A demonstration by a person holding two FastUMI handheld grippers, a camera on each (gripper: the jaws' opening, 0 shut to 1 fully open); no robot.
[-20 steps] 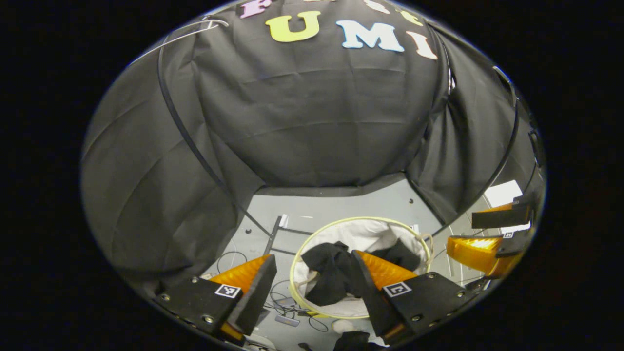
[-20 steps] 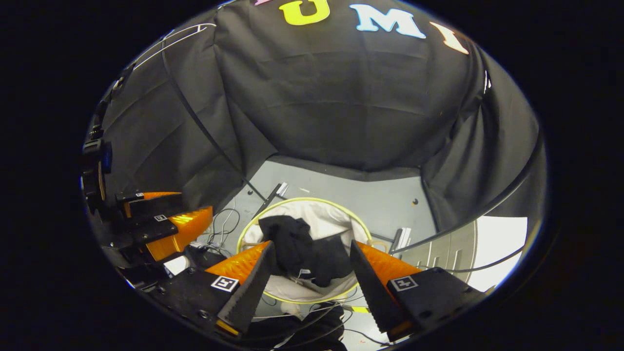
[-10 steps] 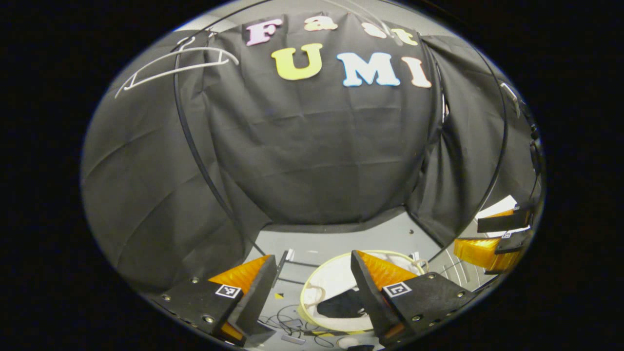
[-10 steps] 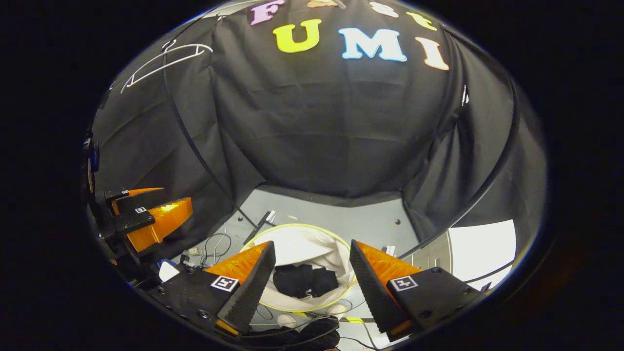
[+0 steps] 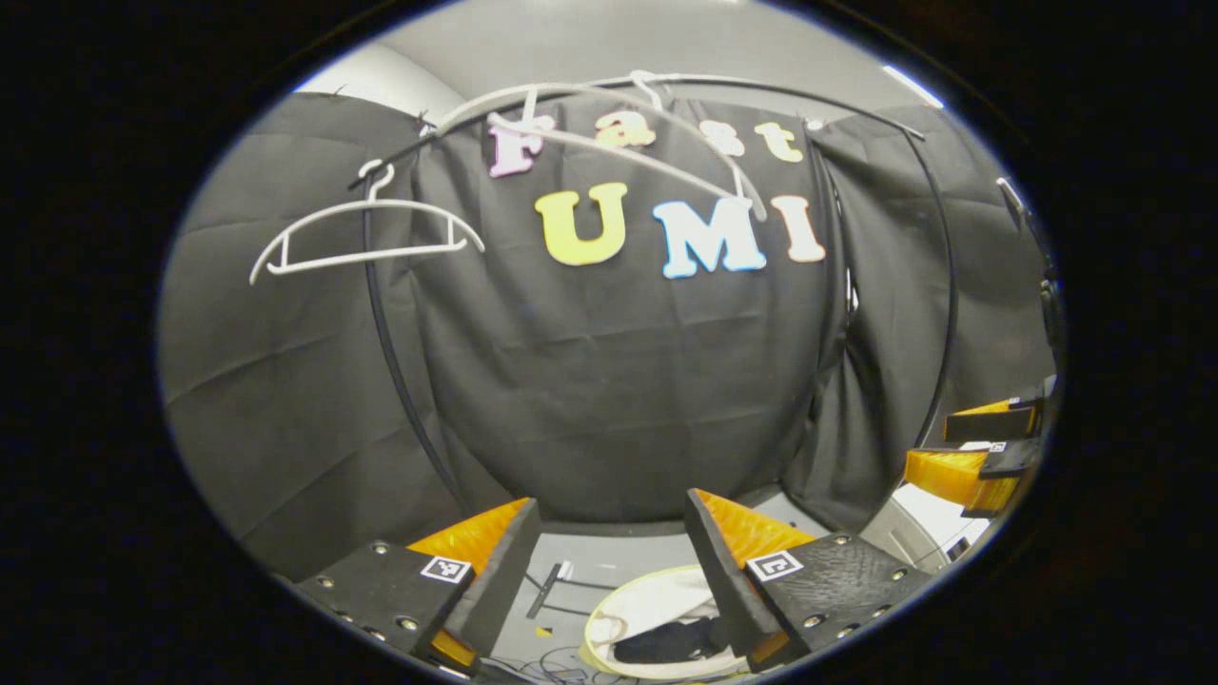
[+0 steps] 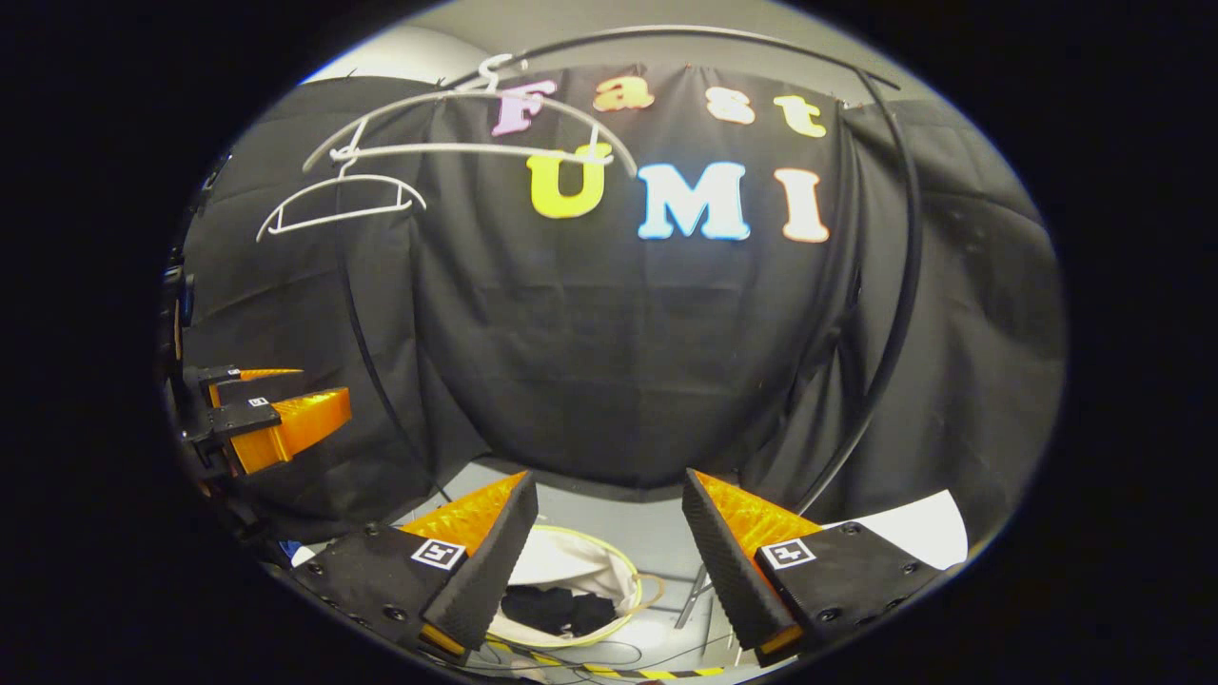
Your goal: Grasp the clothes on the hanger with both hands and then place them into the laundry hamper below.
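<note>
Since the black clothes are lying in the laundry hamper and both white hangers hang bare, I'd call it basically done. Left gripper and right gripper are both spread, holding nothing.

A staged recording booth is showing here: black cloth walls are hanging from a curved rail, with cables trailing across the grey floor.

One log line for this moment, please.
clothes: in hamper | hangers: bare | left gripper: open | right gripper: open
</note>
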